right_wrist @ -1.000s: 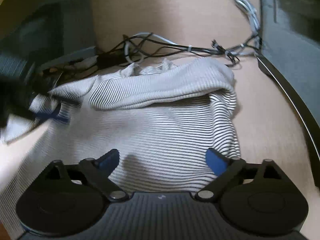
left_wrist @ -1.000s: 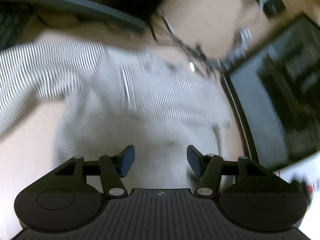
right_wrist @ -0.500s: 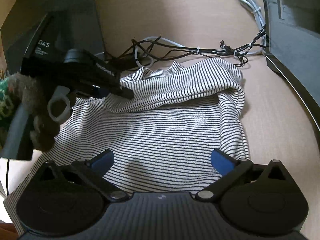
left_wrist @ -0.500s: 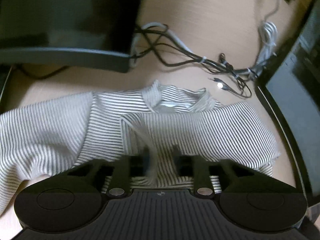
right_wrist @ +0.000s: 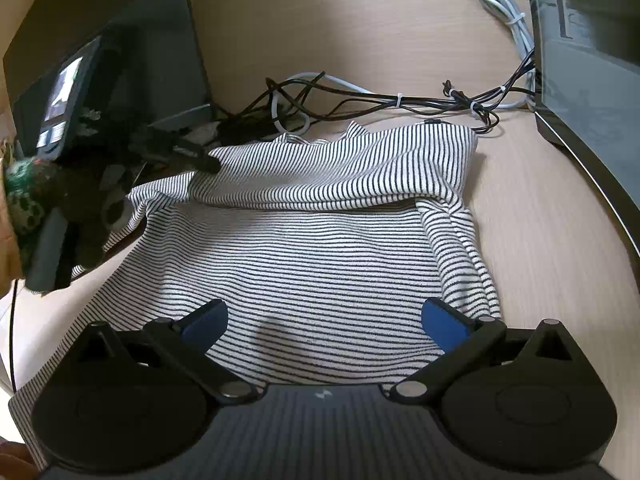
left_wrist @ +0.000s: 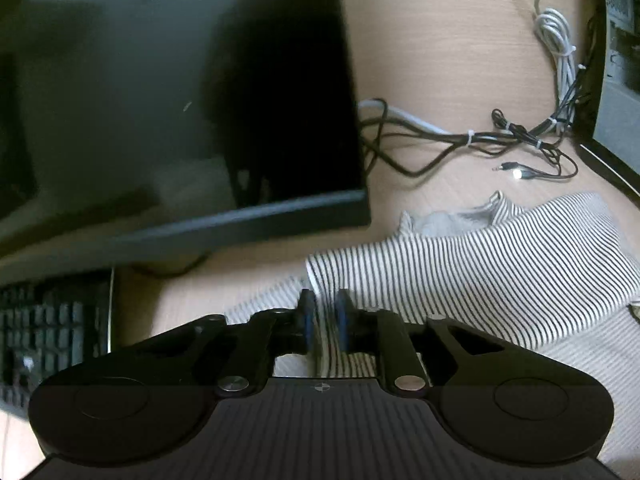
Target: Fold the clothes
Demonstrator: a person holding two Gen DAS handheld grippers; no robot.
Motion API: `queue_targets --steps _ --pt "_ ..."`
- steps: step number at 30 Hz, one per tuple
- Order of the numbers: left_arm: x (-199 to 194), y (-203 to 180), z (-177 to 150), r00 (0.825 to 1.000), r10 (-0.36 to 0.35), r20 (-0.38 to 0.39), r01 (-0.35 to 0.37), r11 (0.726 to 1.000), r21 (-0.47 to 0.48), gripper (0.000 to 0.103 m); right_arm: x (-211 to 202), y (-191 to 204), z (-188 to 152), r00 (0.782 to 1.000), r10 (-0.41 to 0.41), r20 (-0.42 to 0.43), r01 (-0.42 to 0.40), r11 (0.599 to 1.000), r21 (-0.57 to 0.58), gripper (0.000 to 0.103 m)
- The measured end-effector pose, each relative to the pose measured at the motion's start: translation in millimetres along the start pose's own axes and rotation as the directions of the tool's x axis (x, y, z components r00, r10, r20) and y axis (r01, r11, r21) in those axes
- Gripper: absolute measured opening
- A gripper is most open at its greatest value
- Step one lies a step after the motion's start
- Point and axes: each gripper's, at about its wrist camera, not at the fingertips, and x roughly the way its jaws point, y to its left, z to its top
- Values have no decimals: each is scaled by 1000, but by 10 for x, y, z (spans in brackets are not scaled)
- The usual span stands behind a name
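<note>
Striped shirt [right_wrist: 320, 264] lies on wooden desk [right_wrist: 360, 28], in middle, between monitor [left_wrist: 172, 92] toward desk's left and dark computer case [right_wrist: 592, 80] at right edge. Upper part folded down over body; collar [left_wrist: 452, 220] toward back, just short of cable bundle [right_wrist: 400, 100].

Left gripper [left_wrist: 324, 320]: jaws narrow, opening, fold of shirt's left sleeve between blue pads, still pinched.

Right gripper [right_wrist: 324, 320]: jaws wide, nothing held, hovers over shirt's near hem.

Keyboard [left_wrist: 52, 328] at desk's left edge, below monitor.
</note>
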Motion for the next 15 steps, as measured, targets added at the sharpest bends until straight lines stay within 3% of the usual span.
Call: queue_targets --steps 5,7,9,11,12,14,15 --pt "-396 472 -263 999 -12 -30 6 981 -193 37 24 37 -2 1000 -25 -12 25 999 -32 103" --pt "-614 730 -430 999 22 -32 -29 963 -266 43 33 58 -2 999 -36 -17 35 998 -44 103" --pt "-830 983 -619 994 108 -29 -112 936 -333 53 47 87 -1 998 -50 -24 49 997 -61 103" --pt "-1033 1238 -838 975 218 -33 -212 889 -406 60 66 127 1 997 -69 -32 66 994 -84 103" --pt "-1118 1367 -961 963 265 -47 -258 855 -450 72 78 150 0 996 -80 -36 76 992 -97 103" --pt "-1211 1605 -1178 948 304 -93 -306 792 -528 79 103 194 -1 994 -101 -45 95 988 -123 103" --pt "-1214 1701 -1272 946 302 -120 -316 767 -559 77 113 213 -3 993 -111 -48 103 986 -134 103"
